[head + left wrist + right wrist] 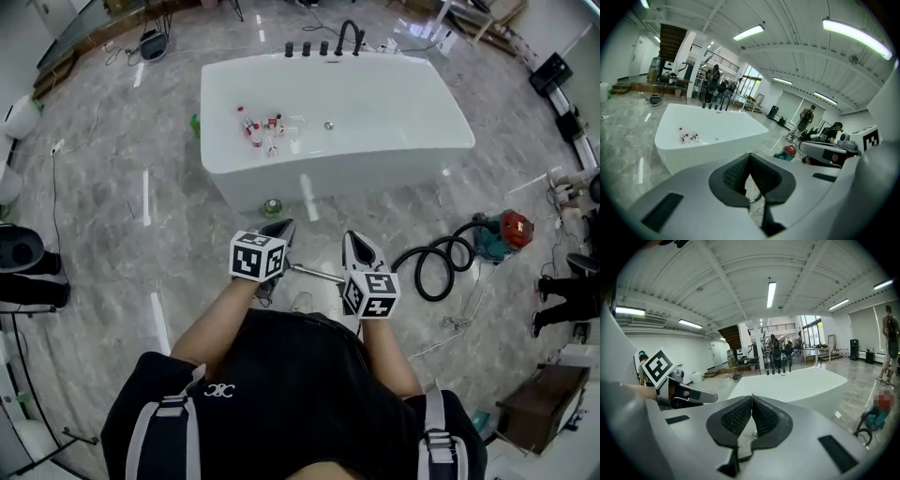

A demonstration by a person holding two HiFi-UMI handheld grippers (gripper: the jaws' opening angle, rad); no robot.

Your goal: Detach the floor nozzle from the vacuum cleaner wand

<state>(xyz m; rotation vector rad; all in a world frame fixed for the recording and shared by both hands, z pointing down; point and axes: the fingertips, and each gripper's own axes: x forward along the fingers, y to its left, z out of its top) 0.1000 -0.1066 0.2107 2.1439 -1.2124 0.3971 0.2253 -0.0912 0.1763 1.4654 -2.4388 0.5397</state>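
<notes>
I hold left gripper (750,157) and right gripper (752,399) shut, empty (nothing to grip yet, I judge) over the floor-lying vacuum wand (314,272) — poised to reach.

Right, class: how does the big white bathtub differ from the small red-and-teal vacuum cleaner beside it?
The white bathtub is far larger than the red-and-teal vacuum cleaner. The bathtub is plain white with black taps; the vacuum cleaner trails a coiled black hose. Both stand on the grey marble floor.

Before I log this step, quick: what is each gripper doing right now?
Left gripper: closed, holding nothing.
Right gripper: closed, holding nothing.
</notes>
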